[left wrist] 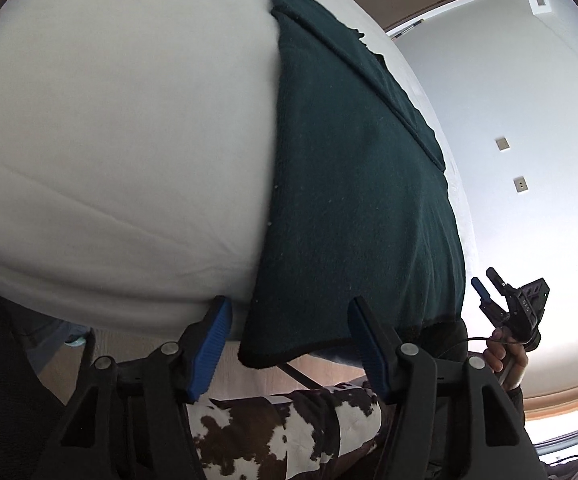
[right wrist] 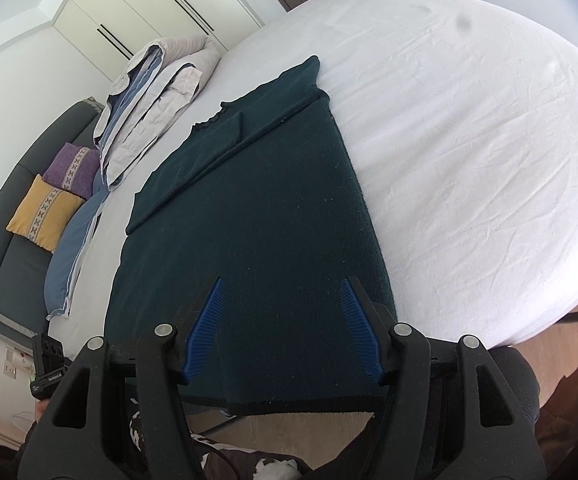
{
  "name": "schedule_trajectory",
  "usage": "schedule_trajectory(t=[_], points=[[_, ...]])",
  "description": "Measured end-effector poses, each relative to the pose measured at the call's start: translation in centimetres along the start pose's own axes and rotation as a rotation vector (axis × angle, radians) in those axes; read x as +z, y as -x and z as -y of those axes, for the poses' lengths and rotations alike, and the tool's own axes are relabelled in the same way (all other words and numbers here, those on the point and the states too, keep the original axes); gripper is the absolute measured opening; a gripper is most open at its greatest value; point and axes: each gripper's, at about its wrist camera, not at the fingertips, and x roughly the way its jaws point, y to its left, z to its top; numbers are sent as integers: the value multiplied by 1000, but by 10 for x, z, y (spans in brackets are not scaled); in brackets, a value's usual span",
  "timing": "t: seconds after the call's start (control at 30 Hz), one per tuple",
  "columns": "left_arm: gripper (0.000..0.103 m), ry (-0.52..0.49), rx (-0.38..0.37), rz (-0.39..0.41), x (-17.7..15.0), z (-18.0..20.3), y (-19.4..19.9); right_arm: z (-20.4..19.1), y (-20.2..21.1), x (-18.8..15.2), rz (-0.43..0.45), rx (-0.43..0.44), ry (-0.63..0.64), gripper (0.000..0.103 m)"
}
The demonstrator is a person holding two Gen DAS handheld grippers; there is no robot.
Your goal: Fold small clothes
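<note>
A dark green knit garment (left wrist: 353,184) lies flat on the white bed (left wrist: 109,140), one sleeve folded across its upper part (right wrist: 225,152). Its black-trimmed hem (left wrist: 289,354) hangs over the bed's near edge. My left gripper (left wrist: 291,312) is open at that edge, its blue pads either side of the hem's left corner and not pressing on it. My right gripper (right wrist: 283,304) is open just above the garment's (right wrist: 257,240) lower part, with cloth showing between the fingers. In the left wrist view the right gripper (left wrist: 489,286) appears beside the bed, held by a hand (left wrist: 503,354).
A folded grey and blue duvet (right wrist: 149,92) lies at the far side of the bed sheet (right wrist: 469,140). Purple (right wrist: 73,168) and yellow (right wrist: 45,212) cushions rest on a dark padded bench. Cow-patterned trousers (left wrist: 281,432) and wooden floor sit below the bed edge.
</note>
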Motion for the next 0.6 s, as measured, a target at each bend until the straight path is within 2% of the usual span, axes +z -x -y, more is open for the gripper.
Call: schedule_trajectory(t=[0.07,0.13,0.2,0.27,0.47,0.6], points=[[59,7,-8,3,2,1,-1,1,2,0,-8,-4,1,59],[51,4,0,-5,3,2,-3,1,5,1,-10,-4,5,59],[32,2,2,-23,8,6,-11,3,8,2,-17,-8,6,58],[22,0,0,-41,7,7,-16,5,11,3,-22,-16,8,59],[12,-15,-10,-42,8,14,-22,15,21,2,-55,-43,13,58],[8,-15,-18,-13,6,16,-18,27,25,1,-92,-74,-4,58]])
